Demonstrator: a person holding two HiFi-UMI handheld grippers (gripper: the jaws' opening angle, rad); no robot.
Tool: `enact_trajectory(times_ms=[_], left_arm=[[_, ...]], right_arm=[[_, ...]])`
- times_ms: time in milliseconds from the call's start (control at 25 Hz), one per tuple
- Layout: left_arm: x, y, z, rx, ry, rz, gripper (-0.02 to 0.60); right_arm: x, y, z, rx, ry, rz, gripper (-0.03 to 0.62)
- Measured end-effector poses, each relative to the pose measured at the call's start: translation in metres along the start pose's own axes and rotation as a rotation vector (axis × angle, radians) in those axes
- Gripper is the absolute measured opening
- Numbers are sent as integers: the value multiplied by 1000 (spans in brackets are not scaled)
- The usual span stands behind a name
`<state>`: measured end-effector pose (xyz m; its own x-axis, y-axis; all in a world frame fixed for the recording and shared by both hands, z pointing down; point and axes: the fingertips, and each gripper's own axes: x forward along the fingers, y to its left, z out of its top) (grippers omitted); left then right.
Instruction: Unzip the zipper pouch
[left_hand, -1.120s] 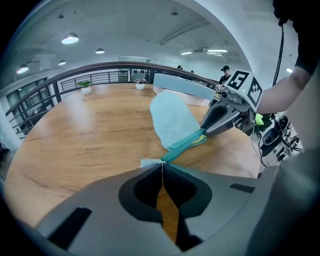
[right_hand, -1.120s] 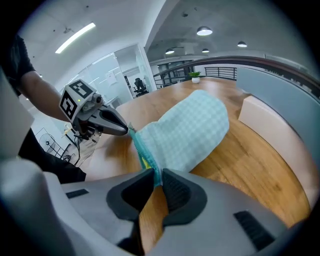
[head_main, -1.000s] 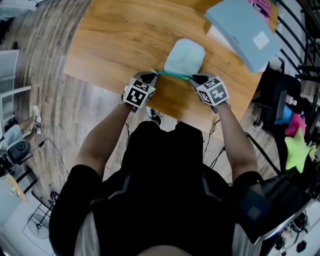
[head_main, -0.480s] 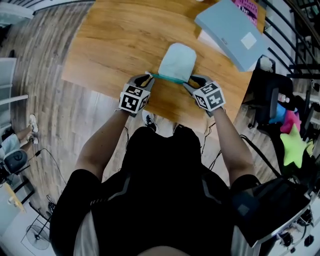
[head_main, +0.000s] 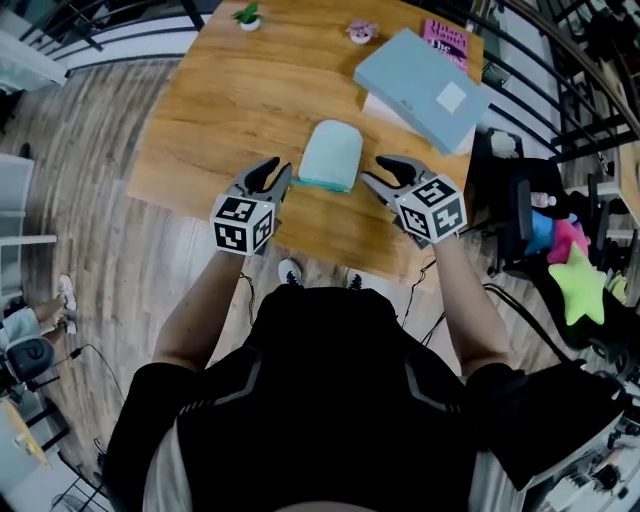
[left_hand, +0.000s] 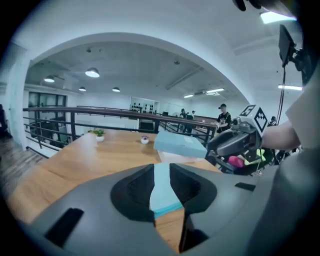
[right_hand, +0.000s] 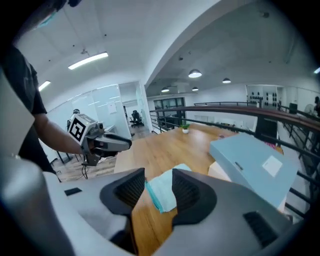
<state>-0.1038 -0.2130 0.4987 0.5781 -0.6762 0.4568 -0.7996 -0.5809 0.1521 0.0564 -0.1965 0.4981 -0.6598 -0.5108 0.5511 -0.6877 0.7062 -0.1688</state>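
Both grippers have let go and drawn back from the zipper pouch (head_main: 330, 155), left lying on the table (head_main: 220, 90) between them, the left gripper (head_main: 272, 176) opening on nothing, the right gripper (head_main: 385, 172) wide and empty, the unzipping seemingly done

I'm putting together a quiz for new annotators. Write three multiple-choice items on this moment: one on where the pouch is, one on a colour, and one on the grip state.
1. Where does the pouch lie?
A in a drawer
B on the table, between the left gripper and the right gripper
C on a shelf

2. What colour is the pouch's zipper edge?
A teal
B red
C black

3. What holds the pouch?
A both grippers
B one gripper only
C nothing

Key:
1. B, it rests on the wood with a gripper at each side.
2. A, its near edge shows teal.
3. C, the left gripper's jaws are opening with nothing between them, and the right's stand apart, empty.
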Motion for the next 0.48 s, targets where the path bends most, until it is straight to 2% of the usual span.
enact_trajectory(times_ms=[80,200,280,400,480], left_arm=[[-12,-7,29,1,-71,13,112],[-26,-27,69,47,-159,-11,112],[-36,-42,89,66,-193,-52,112],[-55,-66,123,47,-254,-161,112],[-68,-71,145,55,-304,-158,112]], right_arm=[[-19,6,22,-66,-31,2,183],[-47,7,58,-113,-107,-33,177],[-66,12,78,-135,-159,-51,173],[-92,26,106,-223,-227,-66,172],[-107,30,122,-236,-271,-86,167]])
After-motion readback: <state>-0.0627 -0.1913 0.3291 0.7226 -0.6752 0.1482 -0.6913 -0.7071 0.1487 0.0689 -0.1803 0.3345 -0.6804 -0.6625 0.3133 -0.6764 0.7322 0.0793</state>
